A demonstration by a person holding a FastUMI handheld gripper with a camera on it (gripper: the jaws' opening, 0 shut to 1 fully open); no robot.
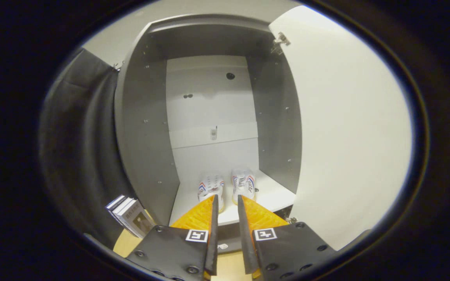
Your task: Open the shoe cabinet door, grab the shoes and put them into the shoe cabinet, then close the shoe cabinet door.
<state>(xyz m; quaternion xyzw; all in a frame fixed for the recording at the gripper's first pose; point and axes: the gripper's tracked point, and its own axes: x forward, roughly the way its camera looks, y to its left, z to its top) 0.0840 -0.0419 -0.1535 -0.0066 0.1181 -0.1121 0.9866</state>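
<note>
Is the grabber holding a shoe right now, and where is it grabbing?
Nothing is held. The hand-held gripper has its fingers parted with an empty gap between them. The two shoes sit just beyond the fingertips on the cabinet floor, door open.

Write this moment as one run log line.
shoes: on cabinet floor | door: open | gripper: open, empty, before shoes | next: close door

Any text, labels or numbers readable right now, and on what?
None can be read.
Books left of the cabinet: cover print too small and blurred.
Shoes just ahead of the gripper: side markings blurred.
Gripper, fingers slightly apart and holding nothing: square coded markers, no words.
</note>
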